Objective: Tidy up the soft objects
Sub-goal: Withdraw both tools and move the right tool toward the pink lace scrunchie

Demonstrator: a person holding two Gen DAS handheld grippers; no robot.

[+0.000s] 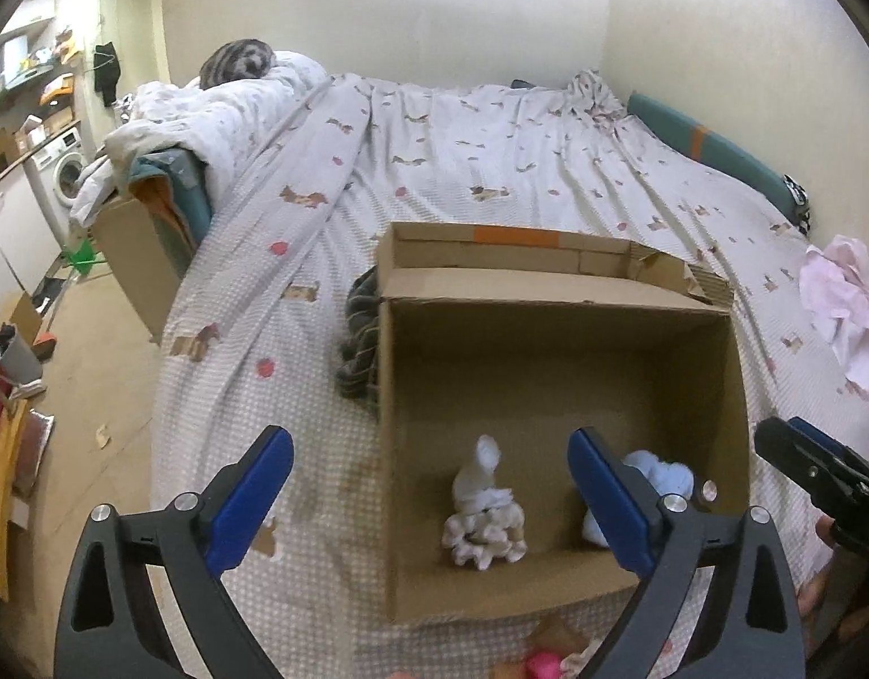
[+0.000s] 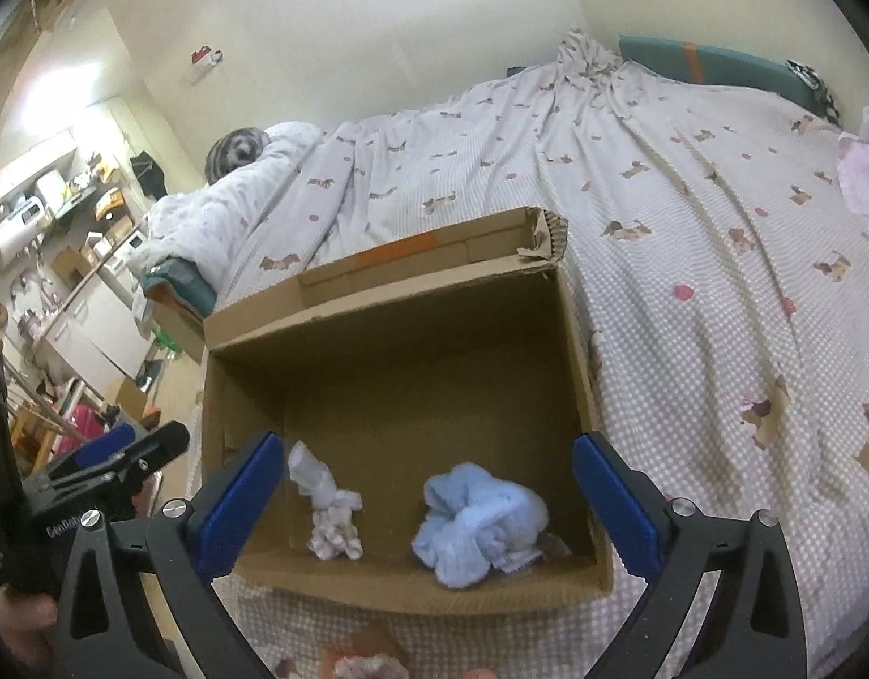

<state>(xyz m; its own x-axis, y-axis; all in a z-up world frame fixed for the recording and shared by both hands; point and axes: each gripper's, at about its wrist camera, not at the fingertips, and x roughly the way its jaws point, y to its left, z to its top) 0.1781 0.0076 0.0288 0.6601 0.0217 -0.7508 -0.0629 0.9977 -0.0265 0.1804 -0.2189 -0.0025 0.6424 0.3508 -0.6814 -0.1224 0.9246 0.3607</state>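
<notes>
An open cardboard box (image 1: pixel 553 288) sits on the bed; it also shows in the right wrist view (image 2: pixel 377 294). Inside lie a white patterned sock bundle (image 1: pixel 482 515) (image 2: pixel 329 515) and a light blue fluffy bundle (image 1: pixel 658 472) (image 2: pixel 479 520). My left gripper (image 1: pixel 428 486) is open and empty above the box's near left side. My right gripper (image 2: pixel 428 486) is open and empty above the box's near edge. A pink soft item (image 1: pixel 542 665) lies at the bed's near edge, and a patterned one (image 2: pixel 372 667) shows below the box.
A pink cloth pile (image 1: pixel 847 311) lies at the bed's right. A striped dark cloth (image 1: pixel 360 334) sits against the box's left side. A rolled duvet (image 1: pixel 208 124) and a grey striped pillow (image 1: pixel 236 59) lie far left. The cluttered floor (image 1: pixel 94 351) is left of the bed.
</notes>
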